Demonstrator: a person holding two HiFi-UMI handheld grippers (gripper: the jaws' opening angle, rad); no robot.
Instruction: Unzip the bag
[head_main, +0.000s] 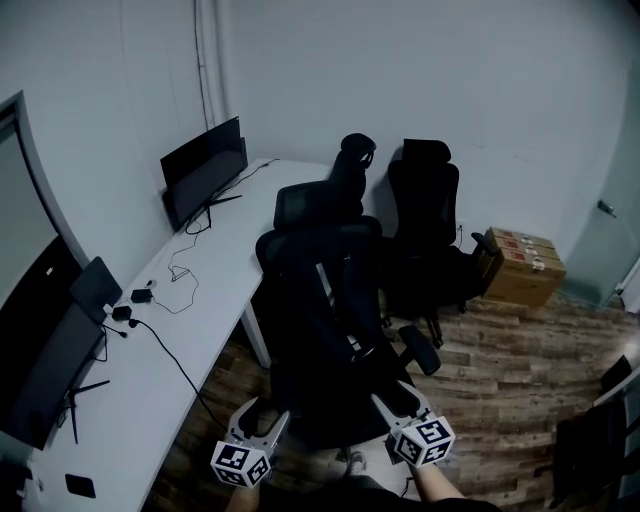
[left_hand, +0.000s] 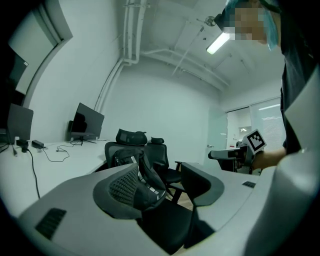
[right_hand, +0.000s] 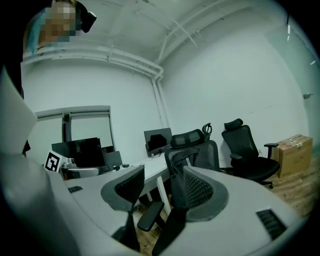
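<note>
A black backpack (head_main: 318, 345) with pale reflective strips rests on the seat of the nearest black office chair (head_main: 420, 352), directly in front of me. At the bottom of the head view, my left gripper (head_main: 262, 412) and right gripper (head_main: 398, 398) both point at the backpack from just short of it. Both are open with nothing between their fingers. In the left gripper view the backpack (left_hand: 149, 181) shows beyond the left gripper (left_hand: 167, 189). Through the gap of the right gripper (right_hand: 162, 192), the backpack (right_hand: 176, 167) appears a short way ahead.
A long white desk (head_main: 200, 300) runs along the left wall with monitors (head_main: 205, 175), cables and a charger. Two more black chairs (head_main: 425, 220) stand behind the nearest one. Cardboard boxes (head_main: 522, 262) sit on the wood floor at the right.
</note>
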